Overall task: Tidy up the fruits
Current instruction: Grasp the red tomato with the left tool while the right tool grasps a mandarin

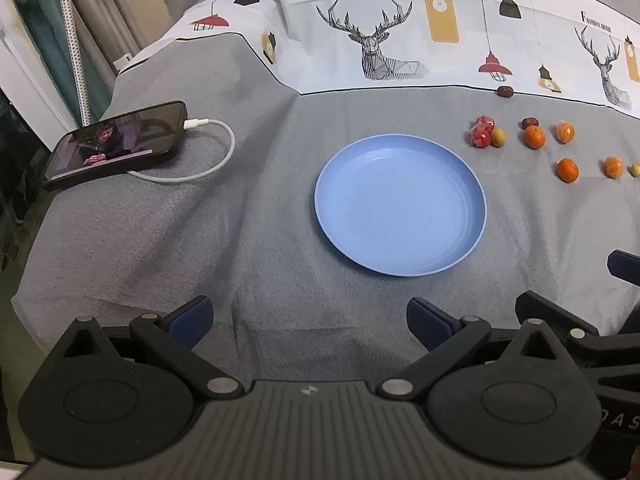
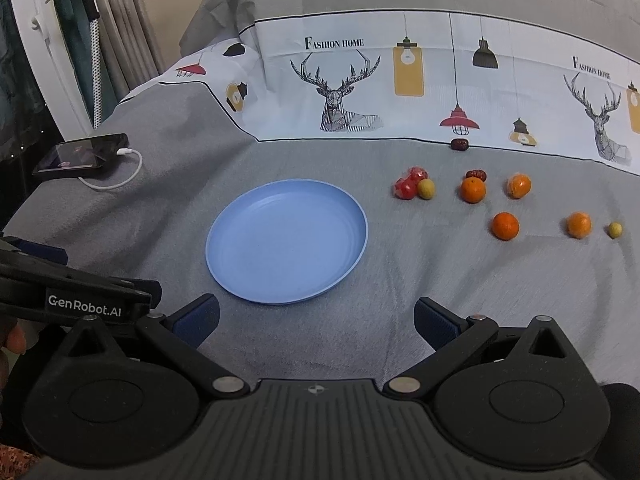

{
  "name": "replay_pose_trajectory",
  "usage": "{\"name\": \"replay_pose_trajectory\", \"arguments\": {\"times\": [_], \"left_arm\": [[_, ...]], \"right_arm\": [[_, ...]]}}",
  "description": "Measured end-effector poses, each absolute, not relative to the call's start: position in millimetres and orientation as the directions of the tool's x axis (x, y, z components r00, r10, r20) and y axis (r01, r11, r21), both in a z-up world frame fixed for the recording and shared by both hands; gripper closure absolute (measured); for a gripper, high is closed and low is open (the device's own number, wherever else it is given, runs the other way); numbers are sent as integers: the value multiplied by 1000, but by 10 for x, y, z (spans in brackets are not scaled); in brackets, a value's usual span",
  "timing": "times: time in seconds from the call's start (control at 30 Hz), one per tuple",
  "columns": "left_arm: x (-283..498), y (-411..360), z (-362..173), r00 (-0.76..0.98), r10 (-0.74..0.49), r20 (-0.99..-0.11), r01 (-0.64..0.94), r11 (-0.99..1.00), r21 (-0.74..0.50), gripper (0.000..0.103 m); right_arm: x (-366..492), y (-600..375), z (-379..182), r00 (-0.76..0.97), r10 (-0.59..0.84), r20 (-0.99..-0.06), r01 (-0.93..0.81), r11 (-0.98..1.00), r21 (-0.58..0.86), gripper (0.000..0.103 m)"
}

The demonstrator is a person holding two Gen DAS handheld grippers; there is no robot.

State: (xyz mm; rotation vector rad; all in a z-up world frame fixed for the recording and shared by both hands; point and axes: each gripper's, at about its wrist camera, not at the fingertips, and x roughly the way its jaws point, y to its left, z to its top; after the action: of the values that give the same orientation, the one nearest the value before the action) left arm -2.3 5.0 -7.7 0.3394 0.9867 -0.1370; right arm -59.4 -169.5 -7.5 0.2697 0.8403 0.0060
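- grey woven bedcover (image 2: 400, 300) spreads over what looks like a bed, with a white band printed with deer and lamps (image 2: 340, 96) folded across the far side; curtains (image 2: 120, 40) hang at the far left.
- a phone (image 1: 116, 146) lies at the far left edge on its white charging cable (image 1: 216, 152), well apart from the fruit.
- the blue plate (image 2: 228, 236) sits bare in the middle, between the phone and the fruit.
- fruit lies scattered to the right of the plate: a wrapped red cluster (image 2: 408, 184) touching a small green fruit (image 2: 426, 189), four oranges with the nearest (image 2: 505, 226) closest to the tools, dark dates (image 2: 476, 175), one date (image 2: 459, 144) alone at the printed band, and another small green fruit (image 2: 615, 229) at the far right.
- left tool (image 1: 310, 320) and right tool (image 2: 316, 322) both hover low at the near side, jaws spread wide and carrying nothing.
- likely risks: the cover is soft and creased, so a round orange could roll away if nudged by one finger before the jaws close.
- the tiny dates and green fruits may slip out of a wide grip or get pressed into the fabric.
- the two tools sit close together, so reaching across could make them collide.
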Motion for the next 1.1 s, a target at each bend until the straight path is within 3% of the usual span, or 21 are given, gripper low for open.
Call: {"name": "replay_pose_trajectory", "arguments": {"times": [0.17, 0.37, 0.6, 1.1], "left_arm": [[31, 25, -110, 535, 35, -844, 273, 938, 212, 0], [121, -127, -107, 547, -9, -837, 311, 931, 193, 0], [309, -496, -144, 516, -114, -849, 411, 903, 128, 0], [1066, -1691, -461, 499, -181, -848, 581, 796, 171, 0]], "right_arm": [[-572, -1792, -148, 682, 104, -724, 138, 954, 267, 0], [-597, -2049, -232, 730, -54, -681, 264, 942, 209, 1], [-601, -2461, -473, 687, -147, -711, 386, 903, 186, 1], [-210, -3344, -1148, 616, -292, -732, 549, 825, 133, 1]]}}
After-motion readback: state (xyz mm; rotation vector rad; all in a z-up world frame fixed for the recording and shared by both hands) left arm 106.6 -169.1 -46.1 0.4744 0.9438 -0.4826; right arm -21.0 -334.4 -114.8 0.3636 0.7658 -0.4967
